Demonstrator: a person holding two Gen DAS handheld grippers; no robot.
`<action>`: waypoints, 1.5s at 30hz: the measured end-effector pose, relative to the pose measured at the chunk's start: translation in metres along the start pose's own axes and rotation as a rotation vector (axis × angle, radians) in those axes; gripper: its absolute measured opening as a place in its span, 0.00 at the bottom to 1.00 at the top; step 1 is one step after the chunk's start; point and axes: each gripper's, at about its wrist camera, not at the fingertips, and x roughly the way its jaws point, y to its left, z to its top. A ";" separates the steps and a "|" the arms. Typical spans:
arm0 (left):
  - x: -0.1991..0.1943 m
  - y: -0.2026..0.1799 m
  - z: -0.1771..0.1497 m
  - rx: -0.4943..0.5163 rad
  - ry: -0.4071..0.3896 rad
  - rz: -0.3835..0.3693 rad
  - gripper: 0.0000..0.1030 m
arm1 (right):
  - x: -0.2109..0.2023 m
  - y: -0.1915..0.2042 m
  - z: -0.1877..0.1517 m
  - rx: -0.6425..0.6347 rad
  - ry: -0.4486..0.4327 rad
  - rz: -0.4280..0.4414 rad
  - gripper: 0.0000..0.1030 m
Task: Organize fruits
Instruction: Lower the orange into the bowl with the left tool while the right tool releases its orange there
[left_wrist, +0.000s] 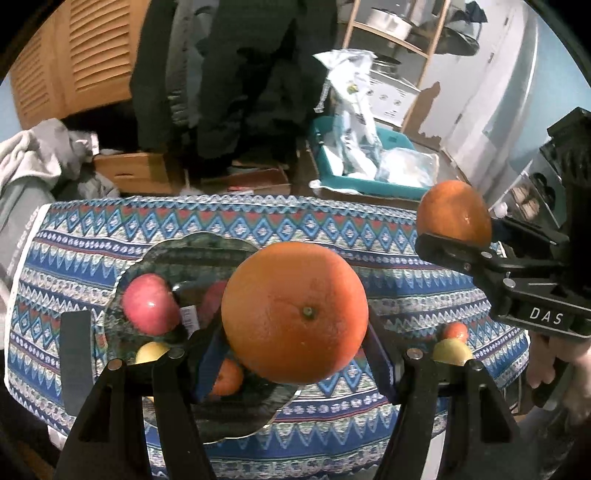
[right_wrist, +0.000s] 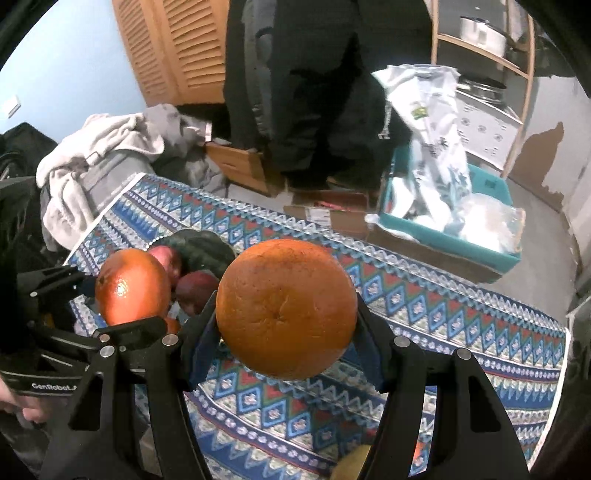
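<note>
My left gripper is shut on a large orange, held above a dark scalloped plate. The plate holds a red apple, a small tangerine and a yellow fruit. My right gripper is shut on a second orange, held above the patterned cloth; it shows at the right of the left wrist view. The left gripper's orange shows in the right wrist view, with the plate and apples behind it.
A blue patterned tablecloth covers the table. A tangerine and a yellow fruit lie on the cloth at the right. Beyond the far edge stand a teal bin with bags, cardboard boxes and a clothes pile.
</note>
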 end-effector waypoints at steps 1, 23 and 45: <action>0.001 0.005 0.000 -0.006 0.001 0.002 0.67 | 0.003 0.003 0.001 -0.002 0.004 0.004 0.63; 0.047 0.081 -0.028 -0.136 0.144 0.042 0.67 | 0.070 0.060 0.011 -0.066 0.128 0.071 0.63; 0.037 0.100 -0.033 -0.177 0.150 0.074 0.75 | 0.105 0.074 0.003 -0.053 0.211 0.113 0.63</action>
